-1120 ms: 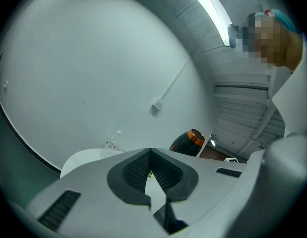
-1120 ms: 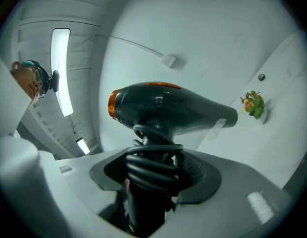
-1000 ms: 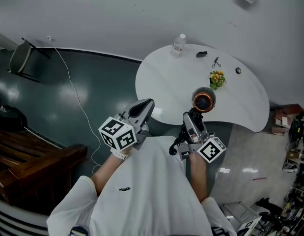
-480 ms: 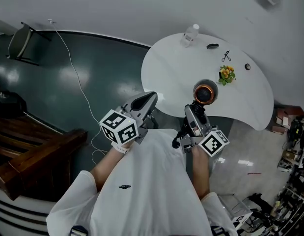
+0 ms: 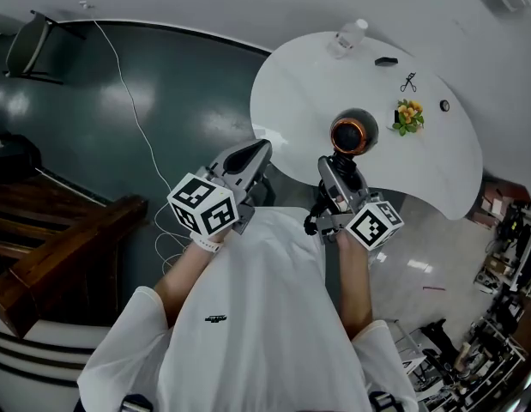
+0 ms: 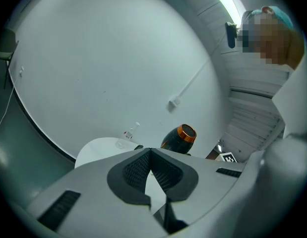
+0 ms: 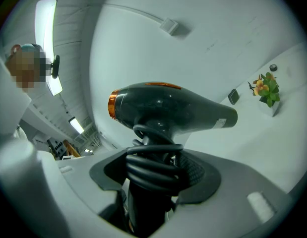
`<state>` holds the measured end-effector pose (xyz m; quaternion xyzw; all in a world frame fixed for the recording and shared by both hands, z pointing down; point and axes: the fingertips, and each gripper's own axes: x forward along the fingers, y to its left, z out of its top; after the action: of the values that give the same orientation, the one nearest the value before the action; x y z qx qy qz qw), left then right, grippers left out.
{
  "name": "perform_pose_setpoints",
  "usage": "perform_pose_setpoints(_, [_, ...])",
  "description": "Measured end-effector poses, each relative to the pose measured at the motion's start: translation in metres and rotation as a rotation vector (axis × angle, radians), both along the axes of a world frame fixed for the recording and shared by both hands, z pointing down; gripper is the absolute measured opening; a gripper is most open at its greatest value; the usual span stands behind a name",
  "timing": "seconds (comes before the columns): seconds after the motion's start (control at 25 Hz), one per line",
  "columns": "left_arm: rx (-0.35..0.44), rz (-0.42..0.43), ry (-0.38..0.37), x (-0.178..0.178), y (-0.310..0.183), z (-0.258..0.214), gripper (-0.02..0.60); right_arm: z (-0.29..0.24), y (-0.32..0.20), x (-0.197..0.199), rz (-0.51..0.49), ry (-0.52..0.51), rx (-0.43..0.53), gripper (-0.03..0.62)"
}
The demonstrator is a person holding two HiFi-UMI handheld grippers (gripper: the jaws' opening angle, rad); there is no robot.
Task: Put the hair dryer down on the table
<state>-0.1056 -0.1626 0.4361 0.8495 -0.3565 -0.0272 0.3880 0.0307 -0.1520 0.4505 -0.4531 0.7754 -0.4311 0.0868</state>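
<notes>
The right gripper (image 5: 337,172) pinched the dryer (image 5: 353,132) by its cord-wrapped handle, body uppermost, over the near edge of the table (image 5: 316,75). The left gripper (image 5: 258,151) had its 2 jaws pressed together, empty

You wear a white short-sleeved T-shirt (image 5: 256,333) with a small dark chest logo (image 5: 216,318). Your left gripper (image 5: 255,151) and right gripper (image 5: 336,172) are pale grey, each carrying a black-and-white marker cube (image 5: 202,207).
</notes>
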Motion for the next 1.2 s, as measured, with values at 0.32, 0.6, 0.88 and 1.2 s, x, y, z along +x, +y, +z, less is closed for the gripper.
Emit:
perform_pose_setpoints(0.32, [-0.031,-0.026,0.006,-0.001,-0.005,0.010,0.002,0.036,-0.025,-0.012,-0.077,0.143,-0.020,0.284])
perform_pose_setpoints(0.6, [-0.038,-0.032,-0.008,-0.005,-0.011,0.014,0.002,0.083,-0.049,-0.011,-0.105,0.281,-0.055,0.284])
perform_pose_setpoints(0.88, [-0.050,-0.044,-0.008,-0.008,-0.018,0.016,0.002,0.124,-0.070,-0.016,-0.149,0.361,-0.095,0.284])
perform_pose_setpoints(1.2, [-0.054,-0.047,-0.018,-0.011,-0.028,0.017,0.002,0.170,-0.089,-0.031,-0.209,0.413,-0.154,0.284])
